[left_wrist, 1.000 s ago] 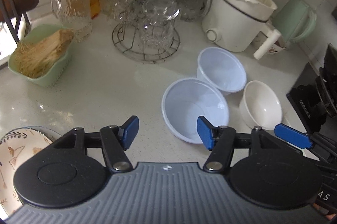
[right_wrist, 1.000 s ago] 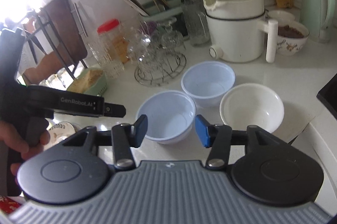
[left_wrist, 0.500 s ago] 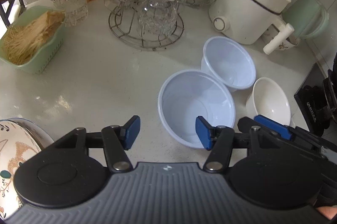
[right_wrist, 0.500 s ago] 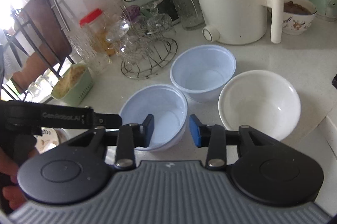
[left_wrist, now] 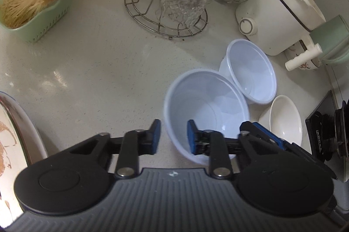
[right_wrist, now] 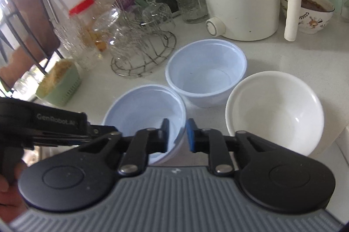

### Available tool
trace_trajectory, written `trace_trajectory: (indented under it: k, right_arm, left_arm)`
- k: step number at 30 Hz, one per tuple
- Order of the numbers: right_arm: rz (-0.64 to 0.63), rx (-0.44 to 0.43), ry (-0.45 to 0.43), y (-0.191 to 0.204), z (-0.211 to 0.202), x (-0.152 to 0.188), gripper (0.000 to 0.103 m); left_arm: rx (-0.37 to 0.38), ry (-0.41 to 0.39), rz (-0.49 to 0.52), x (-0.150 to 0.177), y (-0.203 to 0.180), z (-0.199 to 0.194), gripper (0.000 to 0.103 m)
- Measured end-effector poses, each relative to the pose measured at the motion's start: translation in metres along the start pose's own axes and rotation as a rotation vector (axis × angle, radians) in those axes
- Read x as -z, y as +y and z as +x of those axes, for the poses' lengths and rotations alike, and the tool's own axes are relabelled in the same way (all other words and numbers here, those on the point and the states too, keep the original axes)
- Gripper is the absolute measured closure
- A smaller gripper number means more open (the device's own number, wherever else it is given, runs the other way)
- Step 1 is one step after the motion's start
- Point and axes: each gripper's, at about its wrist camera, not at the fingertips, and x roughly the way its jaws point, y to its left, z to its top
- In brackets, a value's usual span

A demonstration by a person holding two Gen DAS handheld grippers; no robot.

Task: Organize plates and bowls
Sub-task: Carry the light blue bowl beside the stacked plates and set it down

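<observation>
- Left wrist view: We saw three bowls grouped on the pale counter (left_wrist: 91, 70). The near bowl (left_wrist: 205, 110) was thin, bluish-white plastic, tilted. The far bowl (left_wrist: 253, 73), of the same plastic, touched it from behind, and a white ceramic bowl (left_wrist: 285, 121) sat just to the right, beside the stove edge (left_wrist: 322, 123).
- Our left gripper (left_wrist: 173, 137) pointed steeply down at the near bowl's left rim. One blue pad lay outside the wall, the other inside. The jaws were closing with the rim between them, and a gap remained at the outer pad.
- The right gripper's blue finger (left_wrist: 259, 131) reached over the same bowl's right rim.
- A wire rack (left_wrist: 165, 14) of upturned glasses and a green basket (left_wrist: 43, 14) stood farther back.
- Right wrist view: The near bowl (right_wrist: 141, 110) sat lowest, the far bowl (right_wrist: 205, 75) behind it, the ceramic bowl (right_wrist: 274, 110) to the right, all empty.
- Our right gripper (right_wrist: 177, 136) slanted down at the near bowl's right rim, its pads closed on the thin wall.
- The left gripper (right_wrist: 54, 125) came in from the left, with a hand (right_wrist: 8, 184) on its grip.
- A white cooker (right_wrist: 240, 3) stood behind the bowls.
</observation>
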Motion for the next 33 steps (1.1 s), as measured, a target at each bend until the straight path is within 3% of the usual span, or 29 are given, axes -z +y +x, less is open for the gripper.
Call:
trace_trajectory:
  k: [4, 12, 18, 30, 33]
  right_arm:
    - [0.015, -0.004, -0.01, 0.001, -0.002, -0.001, 0.089]
    - [-0.017, -0.044, -0.038, 0.017, -0.011, -0.005, 0.089]
    - [-0.015, -0.092, -0.01, 0.029, -0.007, -0.002, 0.089]
    - [-0.05, -0.105, 0.05, 0.053, 0.007, 0.015, 0.089]
    - [-0.04, -0.101, 0.052, 0.054, 0.005, 0.014, 0.087]
  left_arm:
    - [-0.009, 0.01, 0.012, -0.004, 0.002, 0.0, 0.084]
    - [-0.006, -0.019, 0.003, -0.005, 0.014, -0.026, 0.084]
    - [-0.027, -0.027, 0.004, 0.0, 0.029, -0.043, 0.084]
    - [-0.088, -0.005, 0.039, 0.011, 0.055, -0.043, 0.084]
    - [-0.145, -0.016, 0.057, 0.011, 0.056, -0.046, 0.083]
